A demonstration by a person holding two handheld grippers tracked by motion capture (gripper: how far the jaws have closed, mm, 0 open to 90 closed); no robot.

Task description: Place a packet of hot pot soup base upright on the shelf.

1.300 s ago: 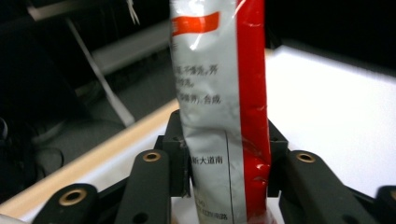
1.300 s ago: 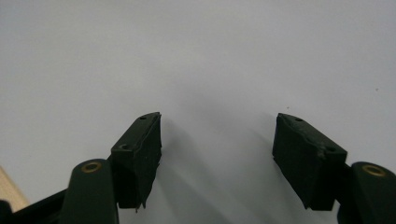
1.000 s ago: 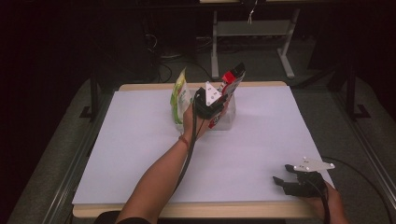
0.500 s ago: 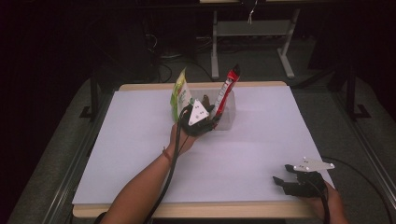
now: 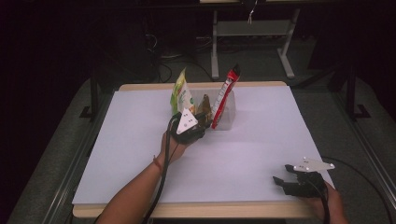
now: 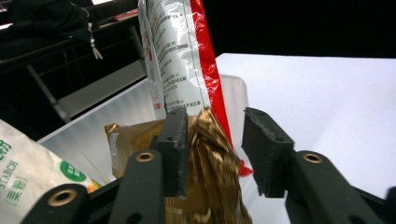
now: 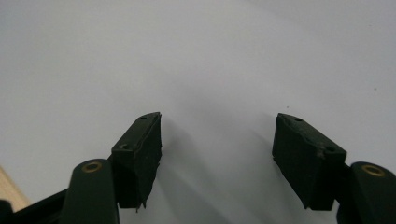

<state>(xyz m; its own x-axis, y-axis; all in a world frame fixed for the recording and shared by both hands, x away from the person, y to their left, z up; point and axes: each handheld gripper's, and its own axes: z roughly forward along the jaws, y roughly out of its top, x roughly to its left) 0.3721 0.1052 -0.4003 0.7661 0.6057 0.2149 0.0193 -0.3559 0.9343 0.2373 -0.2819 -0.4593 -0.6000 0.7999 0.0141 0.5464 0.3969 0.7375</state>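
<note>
On a white-topped table [image 5: 280,135], near the middle of its far edge: a green-and-white pouch [image 5: 181,93] standing upright, and to its right a red-and-white pouch [image 5: 224,95] tilting rightward. Beyond that far edge, on dark floor: a grey desk frame [image 5: 252,28] and loose cables [image 5: 161,60].

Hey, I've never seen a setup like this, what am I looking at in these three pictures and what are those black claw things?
A person sits at a white table holding a hand-held gripper in each hand. One picture looks down from above; the other two come from small cameras riding on each gripper, looking along its two black jaws. Toward the far edge stands a clear tub with snack packets in it: a green and white bag, a red and white packet and a gold-brown packet. The left gripper reaches into the tub, its open jaws on either side of the gold-brown packet, not yet closed on it. The right gripper rests open near the table's near edge, holding nothing.
</note>
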